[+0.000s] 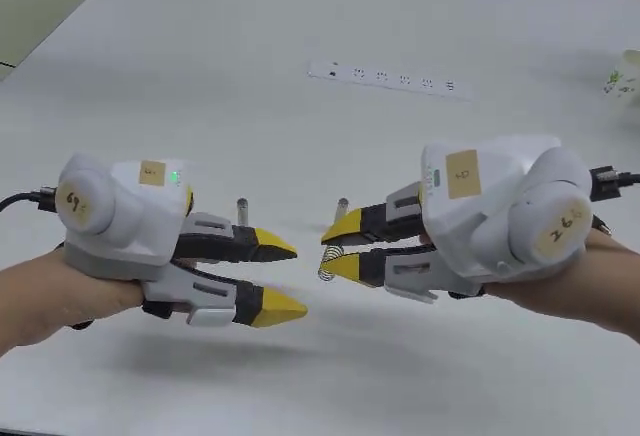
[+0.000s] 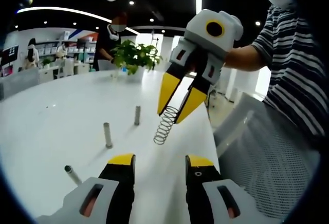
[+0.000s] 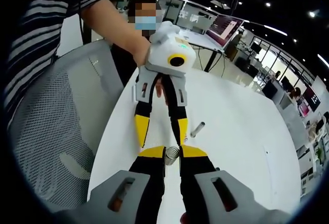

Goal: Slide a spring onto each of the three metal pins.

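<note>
Near the front edge of the bench (image 1: 180, 76), the right tool (image 1: 328, 253) pinches the spring (image 2: 165, 125) by its upper end, coil hanging steeply, just frontward of an upright pin (image 1: 342, 206); the left tool (image 1: 298, 278) stands spread, empty.

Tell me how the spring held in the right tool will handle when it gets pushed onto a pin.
The spring is thin, open-coiled wire, so probably very light and apt to bend sideways. The right tool grips only one end, so the free end may sway and miss a pin. Being round, it would likely roll if dropped.
</note>
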Demonstrator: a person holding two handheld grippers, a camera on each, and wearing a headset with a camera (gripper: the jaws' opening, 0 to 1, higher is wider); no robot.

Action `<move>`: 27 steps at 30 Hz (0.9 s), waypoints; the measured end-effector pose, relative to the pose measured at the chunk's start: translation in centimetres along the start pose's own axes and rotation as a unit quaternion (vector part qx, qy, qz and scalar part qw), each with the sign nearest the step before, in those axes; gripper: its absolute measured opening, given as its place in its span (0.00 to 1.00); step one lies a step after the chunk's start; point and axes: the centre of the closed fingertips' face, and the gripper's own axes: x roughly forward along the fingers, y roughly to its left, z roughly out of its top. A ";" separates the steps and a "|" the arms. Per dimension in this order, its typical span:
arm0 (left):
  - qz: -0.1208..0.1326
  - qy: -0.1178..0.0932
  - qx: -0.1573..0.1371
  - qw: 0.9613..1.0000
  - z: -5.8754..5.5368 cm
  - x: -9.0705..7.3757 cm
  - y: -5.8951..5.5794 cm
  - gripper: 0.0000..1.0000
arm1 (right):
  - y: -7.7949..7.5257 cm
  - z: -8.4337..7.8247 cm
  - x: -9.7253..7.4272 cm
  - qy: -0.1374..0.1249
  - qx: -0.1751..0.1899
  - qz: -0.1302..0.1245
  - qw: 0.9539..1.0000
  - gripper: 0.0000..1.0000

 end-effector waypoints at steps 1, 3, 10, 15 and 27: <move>0.002 0.000 -0.004 1.000 -0.1 -0.1 0.0 0.35 | -0.1 0.0 0.0 0.000 0.000 -0.002 1.000 0.07; 0.005 -0.003 -0.006 1.000 -0.1 -0.3 0.1 0.37 | -0.1 -0.1 -0.1 0.001 0.002 -0.003 1.000 0.07; 0.018 -0.007 -0.017 1.000 -0.5 -1.3 0.5 0.42 | -0.6 -0.5 -0.4 0.003 0.006 -0.012 1.000 0.07; 0.038 -0.012 -0.023 0.999 -0.6 -2.1 1.2 0.50 | -0.6 -0.7 -0.4 0.005 0.007 -0.013 1.000 0.07; 0.056 -0.020 -0.035 0.998 -1.0 -4.0 1.6 0.58 | -1.0 -0.5 -0.4 0.003 0.008 -0.018 1.000 0.07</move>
